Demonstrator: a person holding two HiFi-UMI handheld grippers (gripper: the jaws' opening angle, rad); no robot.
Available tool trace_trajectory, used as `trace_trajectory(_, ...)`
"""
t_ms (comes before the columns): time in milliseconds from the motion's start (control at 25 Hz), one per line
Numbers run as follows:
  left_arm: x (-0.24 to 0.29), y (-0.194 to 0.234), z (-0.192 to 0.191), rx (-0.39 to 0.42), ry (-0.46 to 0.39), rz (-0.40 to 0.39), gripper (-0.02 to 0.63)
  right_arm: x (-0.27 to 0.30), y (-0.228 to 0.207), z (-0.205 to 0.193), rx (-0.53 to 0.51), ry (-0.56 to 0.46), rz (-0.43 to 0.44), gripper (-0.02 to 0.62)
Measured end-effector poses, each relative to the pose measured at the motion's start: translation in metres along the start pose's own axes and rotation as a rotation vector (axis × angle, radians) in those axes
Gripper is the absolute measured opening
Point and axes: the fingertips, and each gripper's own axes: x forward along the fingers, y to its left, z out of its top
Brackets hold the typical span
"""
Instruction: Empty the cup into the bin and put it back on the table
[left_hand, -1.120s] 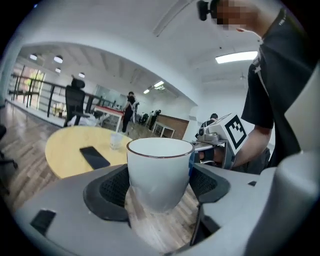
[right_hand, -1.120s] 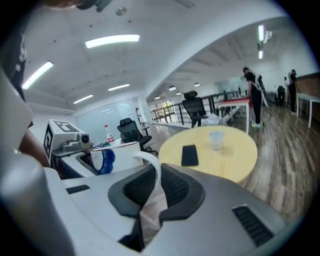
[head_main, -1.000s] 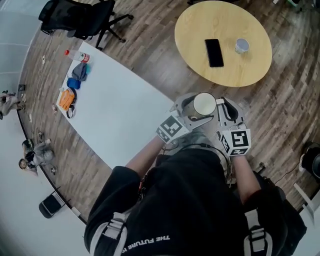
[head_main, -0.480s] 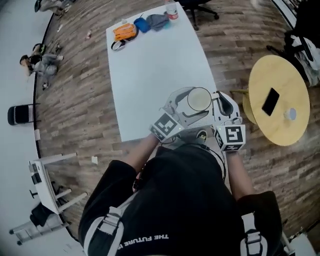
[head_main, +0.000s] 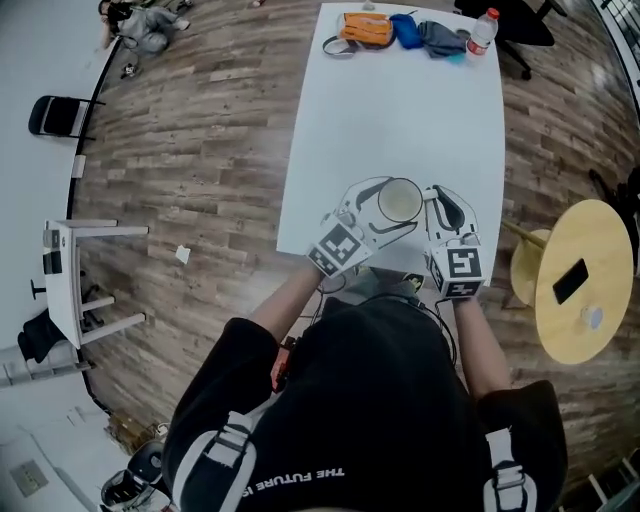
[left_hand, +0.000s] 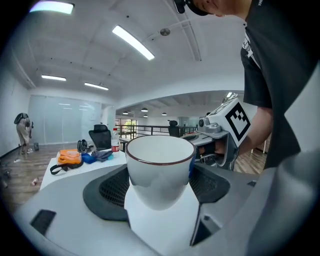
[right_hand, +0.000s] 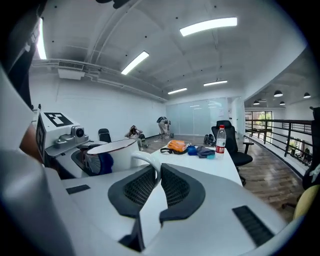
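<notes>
Head view puts the left gripper (head_main: 372, 212) at the near edge of the white table (head_main: 330, 150). Its jaws are spread wide around the body of the cup (head_main: 400, 202), and in the left gripper view the pads sit against both sides of the bowl. To the right, the right gripper (head_main: 432, 200) has its jaws nearly together, pinched on the cup's handle (right_hand: 146, 162). The cup is carried upright in the air over the table's near edge, a little right of its middle. Its inside looks pale and bare, so it has probably been emptied; no bin is in view.

The cup looks like glazed ceramic with a dark rim: stiff, fairly heavy for its size, slick and chippable. The rounded bowl narrows toward the base, so a grip low on the body could slide. The handle gives the surer hold, with the body grip steadying it.

Around the table, a folding chair (head_main: 58, 115) stands on the floor far to the left. Along the far edge lie an orange bag (head_main: 365, 28), a blue pouch (head_main: 405, 28), a grey cloth (head_main: 440, 38) and a bottle (head_main: 483, 28) at the far right corner. A round wooden table (head_main: 600, 250) with a phone (head_main: 570, 281) stands to the right. Nothing lies on the table's near half, so I see nothing in the way of setting the cup down there.
</notes>
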Motion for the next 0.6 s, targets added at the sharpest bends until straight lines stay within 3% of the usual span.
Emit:
trace_trajectory(240, 0.037, 0.025, -0.078, -0.005, 0.124, -0.055, 0.368, 0.046, -0.017, -0.074, 0.010, 0.168, -0.003, 0.046)
trace_trajectory(400, 0.077, 0.041, -0.123, 0.002, 0.208, -0.073, 0.368, 0.073, -0.046, -0.120, 0.036, 0.229, 0.001, 0.046)
trace_trajectory(600, 0.102, 0.044, -0.140, -0.003, 0.236, -0.101, 0.368, 0.082, -0.067, -0.149, 0.117, 0.264, 0.005, 0.046)
